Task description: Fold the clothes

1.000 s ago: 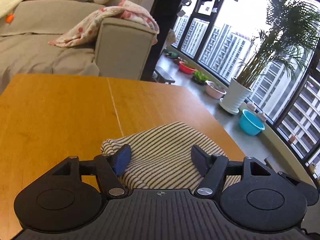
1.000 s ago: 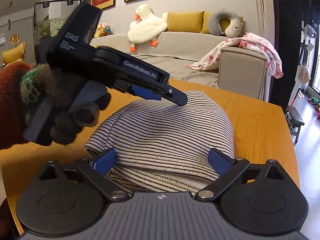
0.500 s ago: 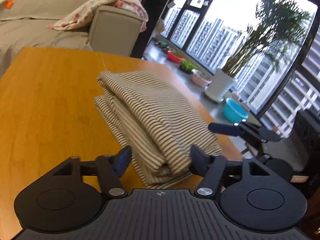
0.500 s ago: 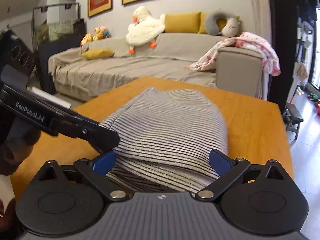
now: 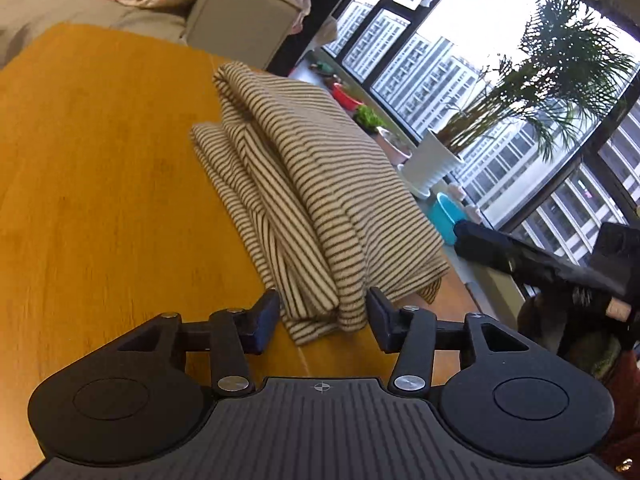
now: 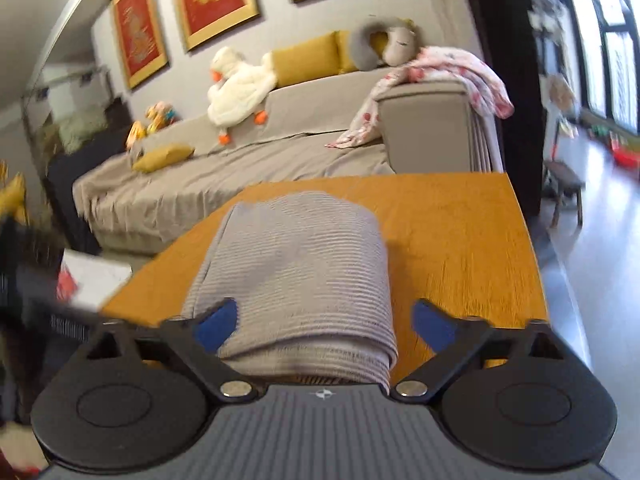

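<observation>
One folded striped garment lies on one wooden table.

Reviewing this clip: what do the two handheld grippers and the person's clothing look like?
Both the left gripper and the right gripper are matte black, with a ribbed body, two round discs, silver pivot screws, a small crosshair mark and blue pads on the fingers. No cables show. In the left wrist view, a dark reddish sleeve with a greenish knit cuff shows.

Orange-brown wooden table, seen bare over most of its top. Directly on it, only a folded striped garment, lying in layers near the window-side edge and reaching the near edge.
</observation>
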A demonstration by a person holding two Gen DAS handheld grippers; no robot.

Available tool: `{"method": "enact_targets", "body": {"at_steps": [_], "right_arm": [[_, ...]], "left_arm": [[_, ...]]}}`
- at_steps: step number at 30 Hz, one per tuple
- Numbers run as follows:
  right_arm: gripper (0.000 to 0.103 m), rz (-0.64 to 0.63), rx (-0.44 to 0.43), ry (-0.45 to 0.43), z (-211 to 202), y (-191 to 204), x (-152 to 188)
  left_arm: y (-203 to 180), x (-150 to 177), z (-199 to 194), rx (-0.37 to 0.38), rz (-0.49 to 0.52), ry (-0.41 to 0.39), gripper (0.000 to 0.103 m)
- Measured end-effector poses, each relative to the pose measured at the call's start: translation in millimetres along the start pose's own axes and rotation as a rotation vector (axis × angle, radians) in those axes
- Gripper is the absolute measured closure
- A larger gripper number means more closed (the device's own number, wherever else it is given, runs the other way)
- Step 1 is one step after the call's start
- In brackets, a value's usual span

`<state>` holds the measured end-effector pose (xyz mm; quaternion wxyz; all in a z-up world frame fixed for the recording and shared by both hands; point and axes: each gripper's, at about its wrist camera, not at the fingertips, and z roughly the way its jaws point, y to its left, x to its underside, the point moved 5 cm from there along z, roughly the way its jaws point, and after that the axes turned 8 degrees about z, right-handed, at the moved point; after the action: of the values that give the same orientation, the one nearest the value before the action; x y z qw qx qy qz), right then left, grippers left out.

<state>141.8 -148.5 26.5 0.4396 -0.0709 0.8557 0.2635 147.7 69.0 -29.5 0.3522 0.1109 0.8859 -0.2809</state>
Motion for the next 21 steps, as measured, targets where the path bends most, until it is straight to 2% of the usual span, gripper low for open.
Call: {"method": "enact_targets", "body": {"at_steps": [1, 3, 5, 9, 11, 13, 15, 17, 18, 19, 20, 21], "right_arm": [[0.041, 0.034, -0.01, 0.004, 4.5, -3.1, -2.8], [0.044, 0.073, -0.017, 0.018, 16.1, -6.7, -5.2], [0.043, 0.055, 0.006, 0.041, 29.5, -6.2, -1.0], [0.041, -0.102, 0.063, 0.044, 29.2, 10.7, 18.5], [0.04, -0.128, 0.068, 0.047, 26.4, 15.2, 22.7], [0.04, -0.144, 0.079, 0.042, 25.4, 18.0, 25.5], [0.039, -0.152, 0.088, 0.04, 26.1, 20.4, 26.4], [0.039, -0.164, 0.09, 0.042, 25.6, 22.4, 26.9], [0.039, -0.165, 0.083, 0.047, 24.6, 22.1, 26.0], [0.038, -0.156, 0.069, 0.056, 22.7, 20.2, 24.4], [0.038, -0.132, 0.046, 0.07, 20.6, 16.0, 19.4], [0.037, -0.106, 0.022, 0.085, 18.4, 11.5, 13.9]], "left_arm": [[-0.8, 0.5, 2.0, -0.006, 0.012, 0.009, 0.049], [-3.2, -1.3, 2.9, -0.036, 0.046, 0.017, 0.052], [-0.9, -3.6, -1.7, -0.054, 0.047, 0.007, 0.051], [9.1, -19.5, -27.2, -0.046, -0.025, -0.08, 0.038], [10.9, -32.6, -41.5, -0.027, -0.063, -0.144, 0.03], [6.5, -48.7, -47.5, -0.006, -0.067, -0.198, 0.017], [0.4, -60.7, -40.0, -0.015, -0.038, -0.211, 0.012], [-1.7, -61.1, -18.0, -0.053, -0.009, -0.162, 0.015], [-0.2, -57.4, -6.9, -0.071, -0.001, -0.127, 0.022], [2.2, -51.2, 3.2, -0.085, 0.003, -0.09, 0.033], [5.4, -44.0, 10.0, -0.088, -0.001, -0.07, 0.033], [9.0, -36.5, 15.0, -0.085, -0.008, -0.061, 0.03]]}}
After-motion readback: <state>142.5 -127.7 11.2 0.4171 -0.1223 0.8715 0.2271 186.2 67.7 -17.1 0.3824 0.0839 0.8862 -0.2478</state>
